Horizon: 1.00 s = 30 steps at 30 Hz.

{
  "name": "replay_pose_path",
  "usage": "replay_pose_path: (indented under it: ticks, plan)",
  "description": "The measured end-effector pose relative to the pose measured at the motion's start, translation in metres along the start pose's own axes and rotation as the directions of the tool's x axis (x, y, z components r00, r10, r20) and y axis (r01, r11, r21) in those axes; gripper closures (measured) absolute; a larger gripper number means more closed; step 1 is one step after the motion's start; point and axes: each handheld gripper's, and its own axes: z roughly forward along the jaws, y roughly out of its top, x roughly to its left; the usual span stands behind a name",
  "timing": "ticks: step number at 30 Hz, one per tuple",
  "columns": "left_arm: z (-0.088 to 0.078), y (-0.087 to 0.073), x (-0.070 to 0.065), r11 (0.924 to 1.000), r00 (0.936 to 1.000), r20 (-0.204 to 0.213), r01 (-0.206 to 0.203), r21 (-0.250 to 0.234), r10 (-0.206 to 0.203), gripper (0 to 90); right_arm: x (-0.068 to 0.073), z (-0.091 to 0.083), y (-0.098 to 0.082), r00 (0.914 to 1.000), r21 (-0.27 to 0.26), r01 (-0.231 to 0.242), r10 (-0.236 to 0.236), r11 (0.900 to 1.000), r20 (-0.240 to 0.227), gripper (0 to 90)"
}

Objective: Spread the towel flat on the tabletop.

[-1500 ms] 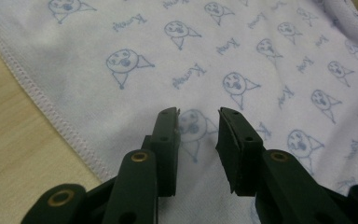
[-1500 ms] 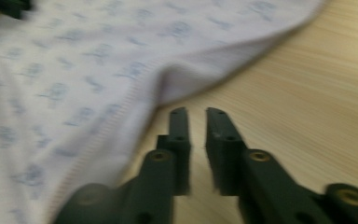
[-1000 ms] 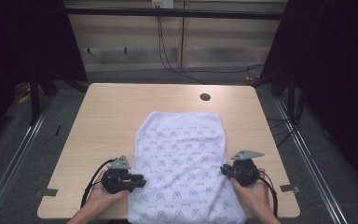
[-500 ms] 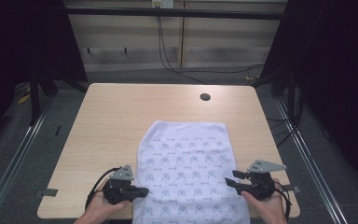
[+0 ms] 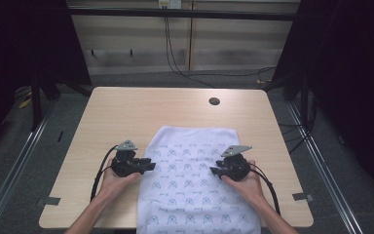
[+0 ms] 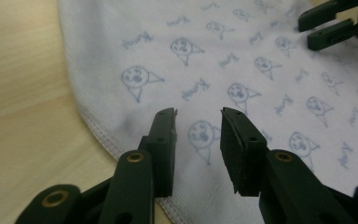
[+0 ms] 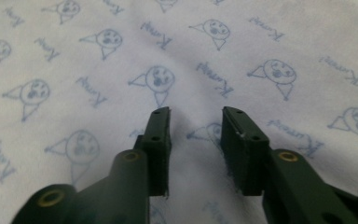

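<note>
Now: white printed cloth (image 5: 195, 180) lies flat on table (image 5: 126, 112), its near edge hanging over | left gripper (image 5: 148, 165) at cloth's left edge, jaws spread | right gripper (image 5: 214, 171) over cloth's right part, jaws spread

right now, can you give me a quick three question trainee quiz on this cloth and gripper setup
1. True or false: the white cloth printed with blue cartoon faces hangs over the near edge of the light wooden table.
2. The small dark round hole in the tabletop lies: A) under the cloth B) beyond the cloth's far edge C) at the left gripper.
3. Fill in: the jaws of the left gripper and the right gripper both stand ____.

Key: 1 true; 2 B; 3 open, with cloth showing through each gap.
</note>
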Motion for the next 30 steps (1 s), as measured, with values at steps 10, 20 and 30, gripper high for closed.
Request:
replay_pose_path:
  ticks: [10, 20, 30]
  plan:
    - [-0.006, -0.022, -0.045, 0.9826, 0.986, 0.066, -0.159, 0.096, 0.153, 79.9, 0.022, -0.046, -0.046, 0.9957, 0.023, -0.031, 0.033, 0.999, -0.087, 68.3]
    - [-0.02, -0.009, -0.023, 0.9987, 0.9985, 0.032, -0.043, -0.028, 0.044, 81.8, 0.013, -0.045, -0.033, 0.9872, -0.047, -0.081, 0.073, 0.996, -0.142, 65.7]
    - [0.011, 0.018, 0.014, 0.9969, 0.999, -0.032, 0.028, -0.074, -0.03, 67.7, 0.012, -0.043, -0.031, 0.991, -0.061, -0.067, 0.059, 0.996, -0.12, 60.3]
